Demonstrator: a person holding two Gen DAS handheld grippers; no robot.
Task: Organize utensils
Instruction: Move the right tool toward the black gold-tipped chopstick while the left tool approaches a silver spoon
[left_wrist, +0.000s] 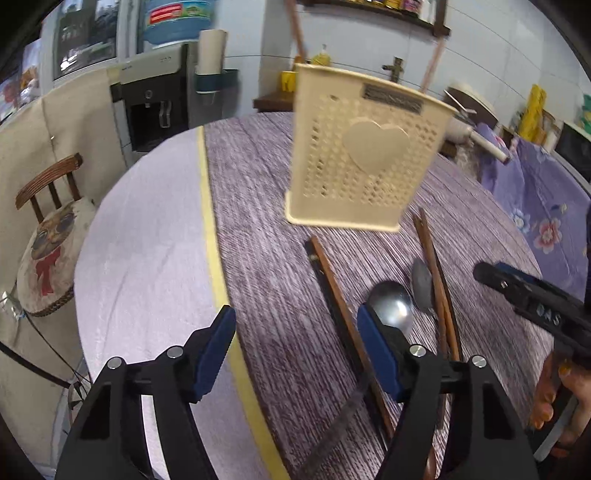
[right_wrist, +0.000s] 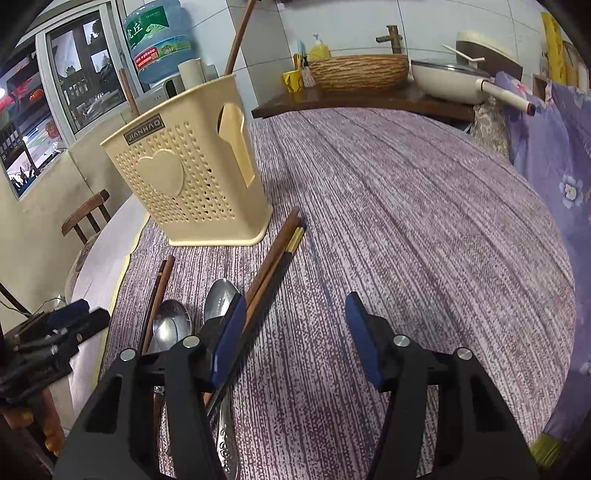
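Observation:
A cream perforated utensil holder (left_wrist: 362, 155) with a heart stands upright on the purple table; it also shows in the right wrist view (right_wrist: 192, 181). In front of it lie two metal spoons (left_wrist: 393, 306) (right_wrist: 221, 299) and several brown chopsticks (left_wrist: 332, 288) (right_wrist: 275, 254). My left gripper (left_wrist: 295, 343) is open and empty, its right finger just beside a spoon bowl and a chopstick pair. My right gripper (right_wrist: 295, 332) is open and empty, its left finger over the second spoon and next to the chopsticks. The right gripper also shows at the right of the left wrist view (left_wrist: 532, 299).
The round table (right_wrist: 424, 221) has a lilac strip and yellow tape line (left_wrist: 214, 258) on its left. A wooden chair (left_wrist: 48, 229) stands left of it. A water dispenser (left_wrist: 155, 99), a basket, a pan (right_wrist: 447, 79) and floral cloth (right_wrist: 554, 155) lie beyond.

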